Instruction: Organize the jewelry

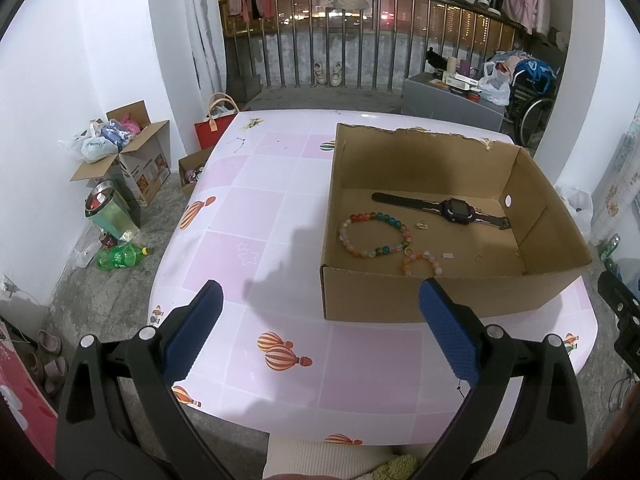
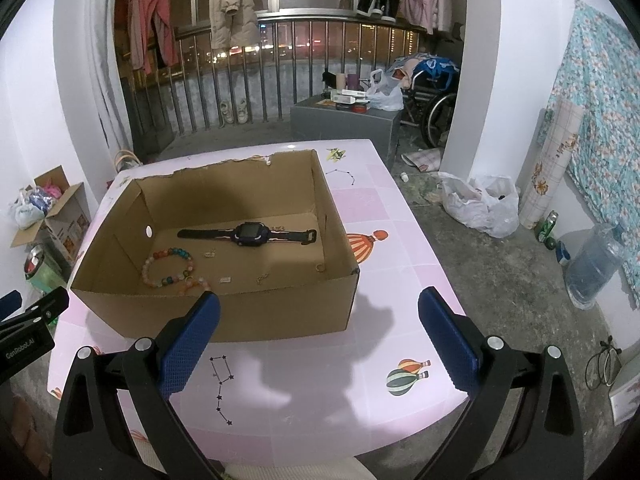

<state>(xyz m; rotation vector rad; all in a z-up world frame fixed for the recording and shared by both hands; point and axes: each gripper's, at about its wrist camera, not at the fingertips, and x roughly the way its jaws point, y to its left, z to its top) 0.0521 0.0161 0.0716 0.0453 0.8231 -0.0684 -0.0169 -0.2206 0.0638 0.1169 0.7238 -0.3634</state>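
Note:
An open cardboard box (image 1: 452, 300) (image 2: 248, 312) stands on the pink table. Inside lie a dark smartwatch (image 1: 458, 210) (image 2: 248, 234), a multicoloured bead bracelet (image 1: 374, 234) (image 2: 168, 266), a smaller orange bead bracelet (image 1: 422, 262) (image 2: 194, 285) against the near wall, and several tiny metal pieces, one being a charm (image 1: 422, 224) (image 2: 209, 254). My left gripper (image 1: 320, 300) hangs open over the table in front of the box's left corner, holding nothing. My right gripper (image 2: 320, 312) is open too, empty, before the box's right corner.
The pink tablecloth (image 1: 260, 208) (image 2: 400, 240) carries balloon prints. On the floor left of the table are cardboard boxes (image 1: 136, 160), bottles (image 1: 120, 256) and a red bag (image 1: 214, 128). On the right sit a plastic bag (image 2: 480, 204), a water jug (image 2: 596, 264) and a wheelchair (image 2: 436, 108).

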